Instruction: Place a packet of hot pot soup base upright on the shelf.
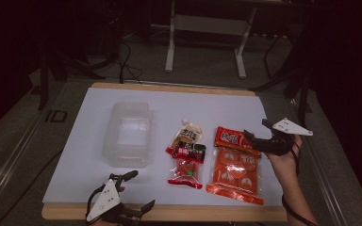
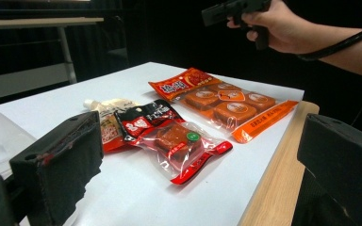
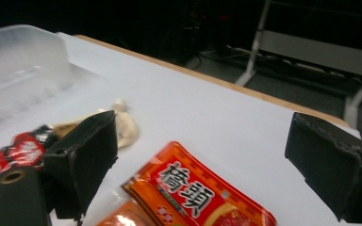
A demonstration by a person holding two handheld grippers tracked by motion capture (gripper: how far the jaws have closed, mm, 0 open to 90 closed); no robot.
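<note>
High view: right gripper [image 1: 258,133], jaws spread and empty, poised over top edge of flat orange plastic snack pack [image 1: 235,165] lying right of centre on white table sheet [image 1: 99,96]. Probably light, limp, slippery; best pinched at sealed red header. Left gripper [image 1: 139,190] spread, idle near front edge. Clear plastic tub [image 1: 127,134] well apart, leftward.

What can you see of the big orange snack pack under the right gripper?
The orange snack pack is a flat clear-fronted plastic bag with a red-orange header bearing Chinese characters, rows of individually wrapped orange pieces, and an orange bottom strip. It lies flat on the white table, header away from the person. The open right gripper hovers over its header; contact cannot be told.
</note>
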